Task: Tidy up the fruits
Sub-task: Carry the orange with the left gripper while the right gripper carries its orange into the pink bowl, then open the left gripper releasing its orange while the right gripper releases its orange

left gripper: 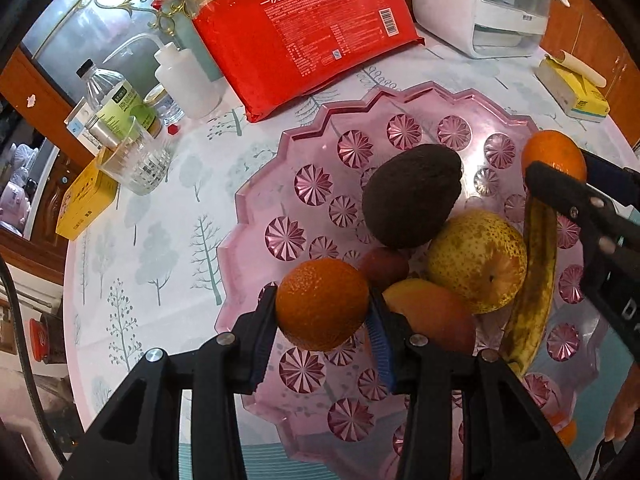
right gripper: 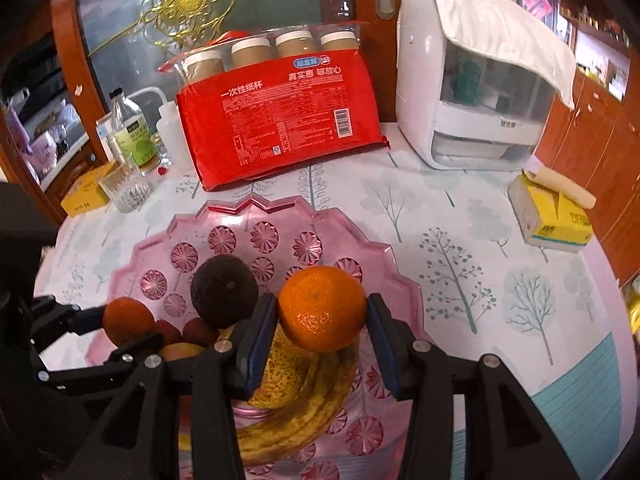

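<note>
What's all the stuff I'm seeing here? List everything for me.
oranges: 2, orange, one in each gripper, over the tray
avocado: 1, dark, in tray
pear: 1, yellow, in tray
banana: 1, spotted yellow, in tray
tray: 1, pink, on table
cup pack: 1, red, behind tray
appliance: 1, white, back right
glass: 1, clear, left
left gripper: black, shut on orange
right gripper: black, around orange

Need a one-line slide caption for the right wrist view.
Right gripper holds an orange above the pink fruit tray, over a spotted banana.
</note>
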Motion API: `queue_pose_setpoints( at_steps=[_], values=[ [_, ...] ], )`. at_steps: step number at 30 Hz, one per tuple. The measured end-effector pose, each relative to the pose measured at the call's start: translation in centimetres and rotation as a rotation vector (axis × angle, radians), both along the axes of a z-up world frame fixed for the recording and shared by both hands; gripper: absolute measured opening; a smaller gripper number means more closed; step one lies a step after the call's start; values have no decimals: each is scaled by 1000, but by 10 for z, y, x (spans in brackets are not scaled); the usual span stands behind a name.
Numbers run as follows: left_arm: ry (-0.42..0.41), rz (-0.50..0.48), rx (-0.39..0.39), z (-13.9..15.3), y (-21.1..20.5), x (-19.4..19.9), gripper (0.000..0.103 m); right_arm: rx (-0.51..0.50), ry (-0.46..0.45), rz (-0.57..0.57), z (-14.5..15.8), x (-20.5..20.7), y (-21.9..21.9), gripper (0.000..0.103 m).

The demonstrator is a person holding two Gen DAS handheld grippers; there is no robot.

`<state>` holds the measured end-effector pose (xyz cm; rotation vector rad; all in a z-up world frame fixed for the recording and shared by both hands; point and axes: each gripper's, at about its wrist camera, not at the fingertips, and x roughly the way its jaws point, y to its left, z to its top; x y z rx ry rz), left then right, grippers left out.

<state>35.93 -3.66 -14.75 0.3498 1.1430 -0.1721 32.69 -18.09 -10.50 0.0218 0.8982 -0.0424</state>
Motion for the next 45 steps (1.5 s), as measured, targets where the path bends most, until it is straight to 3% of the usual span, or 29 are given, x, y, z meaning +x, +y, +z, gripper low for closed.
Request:
queue_pose_setpoints(
  at_steps=[3, 5, 7, 11, 35, 45],
  values=[
    [-24, 8, 28, 3, -1, -2, 54, -17, -10, 22, 2, -3, 6, 47],
    [-60, 4, 46, 10, -1, -5, 77, -24, -27, 35, 8, -6, 10, 50],
    [-83, 0, 40, 17, -1, -9, 87, -33, -43, 39, 13, -10, 12, 53],
    [-106, -9, 46, 29, -2, -18, 87, -21, -69, 39, 25, -17, 12, 58],
    [-218, 20, -39, 105, 17, -93, 88, 21, -146, 37, 89, -92, 15, 59],
    [-255, 20, -90, 129, 28, -131, 88, 30, -143, 15, 102, -130, 16, 59]
  ],
)
